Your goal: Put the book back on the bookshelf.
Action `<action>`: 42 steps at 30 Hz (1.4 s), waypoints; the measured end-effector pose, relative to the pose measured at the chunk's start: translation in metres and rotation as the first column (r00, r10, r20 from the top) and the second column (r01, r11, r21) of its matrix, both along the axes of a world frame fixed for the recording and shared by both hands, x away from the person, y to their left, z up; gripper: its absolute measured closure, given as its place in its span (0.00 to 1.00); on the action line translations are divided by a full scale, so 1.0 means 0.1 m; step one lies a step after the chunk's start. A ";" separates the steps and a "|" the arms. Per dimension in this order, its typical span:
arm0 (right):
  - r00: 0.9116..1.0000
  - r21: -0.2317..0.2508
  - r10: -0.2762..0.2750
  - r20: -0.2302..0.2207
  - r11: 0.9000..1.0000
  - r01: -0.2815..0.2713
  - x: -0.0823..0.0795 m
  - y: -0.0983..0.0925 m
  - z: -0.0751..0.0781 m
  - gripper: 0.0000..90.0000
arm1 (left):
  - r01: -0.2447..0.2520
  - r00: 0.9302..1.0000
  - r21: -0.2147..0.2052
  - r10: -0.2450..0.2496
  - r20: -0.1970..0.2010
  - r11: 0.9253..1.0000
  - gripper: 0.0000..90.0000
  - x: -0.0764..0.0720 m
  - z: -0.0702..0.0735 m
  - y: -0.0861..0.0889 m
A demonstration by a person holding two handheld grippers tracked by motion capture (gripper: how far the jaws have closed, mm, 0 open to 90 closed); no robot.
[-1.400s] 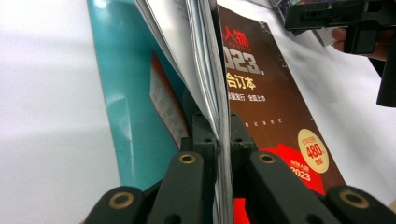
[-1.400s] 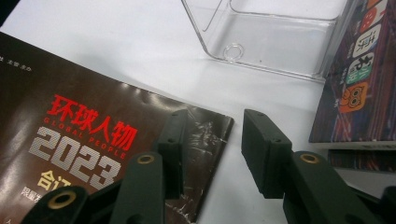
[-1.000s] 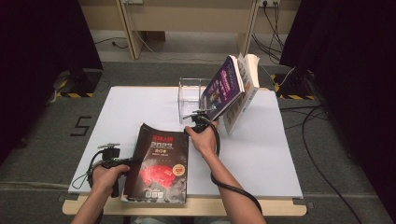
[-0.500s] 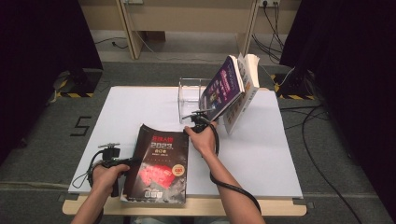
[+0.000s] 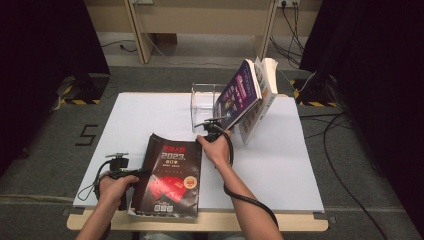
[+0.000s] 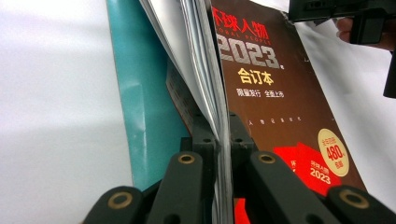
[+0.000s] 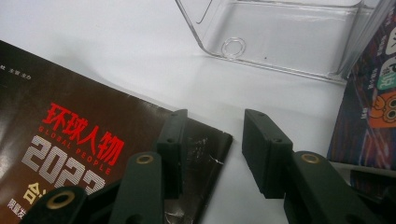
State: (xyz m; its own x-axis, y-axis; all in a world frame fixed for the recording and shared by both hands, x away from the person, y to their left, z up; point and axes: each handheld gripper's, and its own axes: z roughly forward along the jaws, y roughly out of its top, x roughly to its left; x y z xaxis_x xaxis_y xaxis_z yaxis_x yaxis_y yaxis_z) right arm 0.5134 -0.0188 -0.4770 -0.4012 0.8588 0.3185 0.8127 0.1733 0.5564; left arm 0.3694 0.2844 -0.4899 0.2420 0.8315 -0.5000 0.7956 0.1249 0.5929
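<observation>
High view: a dark magazine (image 5: pixel 170 175) lies on the white tabletop (image 5: pixel 150 115) at the near edge. The left gripper (image 5: pixel 131 176) sits at the magazine's left edge. The right gripper (image 5: pixel 209 125) hangs over its far right corner. Behind, a clear plastic holder (image 5: pixel 202 102) stands with two books (image 5: pixel 250 97) leaning on its right side. Judged step: taking hold of the magazine with both grippers, probably to stand it in the holder.

Left gripper view: the left gripper (image 6: pixel 223 140) is clamped on the magazine (image 6: pixel 275 107) at its page edge, with a few sheets and the cover pinched between the pads and the lower pages fanning off to the left.

Right gripper view: the right gripper (image 7: pixel 212 140) is open and holds nothing. The magazine's corner (image 7: pixel 205 140) lies just under the left jaw; the holder (image 7: pixel 280 42) is near, beyond.

Next move, as judged: lower the right gripper, get one jaw under the corner, then close.
</observation>
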 end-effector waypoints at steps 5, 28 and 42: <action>1.000 0.003 -0.001 0.000 1.000 0.001 0.01 0.00 0.00 0.68 | -0.001 1.000 0.005 0.001 -0.004 1.000 0.95 0.01 0.00 0.00; 1.000 0.056 -0.004 -0.018 0.998 0.005 0.04 -0.01 -0.04 0.74 | -0.021 1.000 -0.009 0.021 -0.017 1.000 0.95 0.02 -0.04 0.00; 0.999 0.035 -0.007 -0.036 0.999 0.008 0.01 -0.02 -0.01 0.76 | -0.034 0.999 -0.007 0.034 -0.019 0.999 0.95 0.01 -0.04 0.00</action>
State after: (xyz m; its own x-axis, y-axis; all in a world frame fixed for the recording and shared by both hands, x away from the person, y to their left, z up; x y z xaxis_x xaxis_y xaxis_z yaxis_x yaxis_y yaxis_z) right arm 0.5140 -0.0207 -0.4785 -0.3828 0.8499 0.3622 0.8331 0.1483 0.5328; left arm 0.3706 0.2842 -0.4939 0.2040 0.8353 -0.5106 0.8018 0.1567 0.5767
